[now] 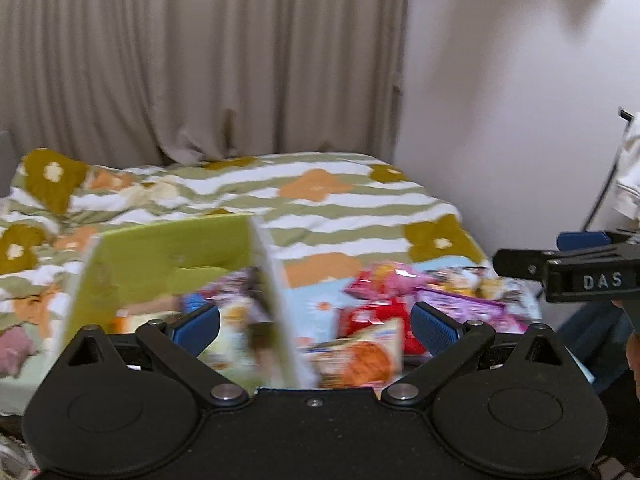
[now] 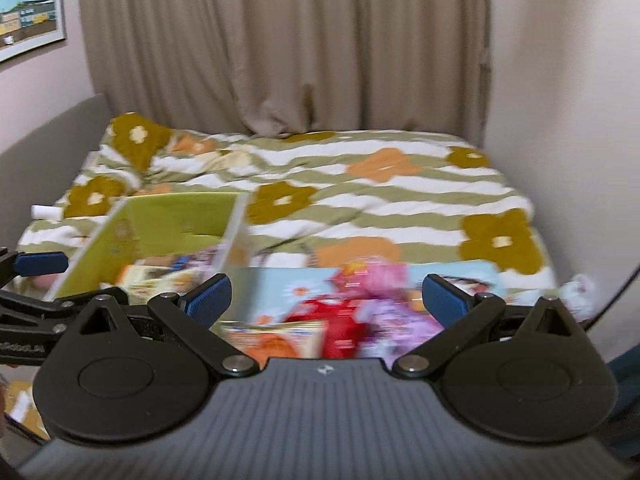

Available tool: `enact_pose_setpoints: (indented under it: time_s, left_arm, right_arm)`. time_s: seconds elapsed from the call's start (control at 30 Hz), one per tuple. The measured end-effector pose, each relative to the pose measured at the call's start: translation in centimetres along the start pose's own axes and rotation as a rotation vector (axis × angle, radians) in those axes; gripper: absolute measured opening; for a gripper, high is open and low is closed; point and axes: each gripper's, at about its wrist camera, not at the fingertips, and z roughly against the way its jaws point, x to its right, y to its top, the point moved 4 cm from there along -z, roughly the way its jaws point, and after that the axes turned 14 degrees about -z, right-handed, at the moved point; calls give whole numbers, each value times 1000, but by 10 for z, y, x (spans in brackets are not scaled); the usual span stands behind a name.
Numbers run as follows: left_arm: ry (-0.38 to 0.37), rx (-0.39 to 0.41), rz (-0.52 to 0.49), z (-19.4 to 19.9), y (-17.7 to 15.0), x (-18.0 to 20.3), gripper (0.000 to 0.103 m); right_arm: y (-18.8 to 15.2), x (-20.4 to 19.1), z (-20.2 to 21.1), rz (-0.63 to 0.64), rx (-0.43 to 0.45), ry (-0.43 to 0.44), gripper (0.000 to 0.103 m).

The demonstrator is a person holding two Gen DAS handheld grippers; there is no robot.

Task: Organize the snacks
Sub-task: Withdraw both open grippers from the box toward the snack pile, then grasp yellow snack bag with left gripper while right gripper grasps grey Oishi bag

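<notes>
Left gripper (image 1: 316, 326) spread wide, nothing between the blue pads (image 1: 200, 326); hanging above the near edge of the bed (image 1: 348, 196). Right gripper (image 2: 326, 300) likewise spread wide and empty, alongside at 3 o'clock of the left one.

Green box (image 1: 168, 248) open-topped, standing on the striped flower-print cover at about 10 o'clock from the left gripper. Inside: several blurred snack packets (image 1: 236, 312), colours mixed, prints unreadable; count impossible to tell. White side wall of the box (image 1: 276, 300) running down between the two finger pads in the left wrist view.

Just beside the box, at 1 to 2 o'clock from the left gripper, a light blue sheet (image 1: 316, 308) lying flat on the bed, carrying a loose heap: red packet (image 1: 368, 314), pink packet (image 1: 394, 278), purple packet (image 1: 460, 304), and nearest at 12 o'clock an orange-printed packet (image 1: 360, 358) with its near end hidden behind the gripper body. Same heap in the right wrist view at 12 o'clock, heavily smeared by motion.

Beige curtain (image 1: 200, 60) behind the bed; framed picture (image 2: 28, 8) on the wall at 10 o'clock in the right wrist view.
</notes>
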Motion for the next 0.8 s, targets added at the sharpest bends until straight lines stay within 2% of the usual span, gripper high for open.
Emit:
enact_pose_setpoints:
  time_s: [0.2,0.4,0.57,0.8]
  left_arm:
    - [-77,-35,-69,-36,10,74,103]
    - [-141,-115,-91,-74,1,129,103]
    - [-180,-203,-82,-109,-18,158,103]
    - [-144,-295,-104,-150,-45,185,103]
  right_arm:
    - [10,76,-2,-20,33,-98,103]
    - [10,138,-21,-46,-4,-130,103]
    - [4,173,-45,-48,-56,-129,103]
    - [-9,200,-83,-50,-121,-98,103]
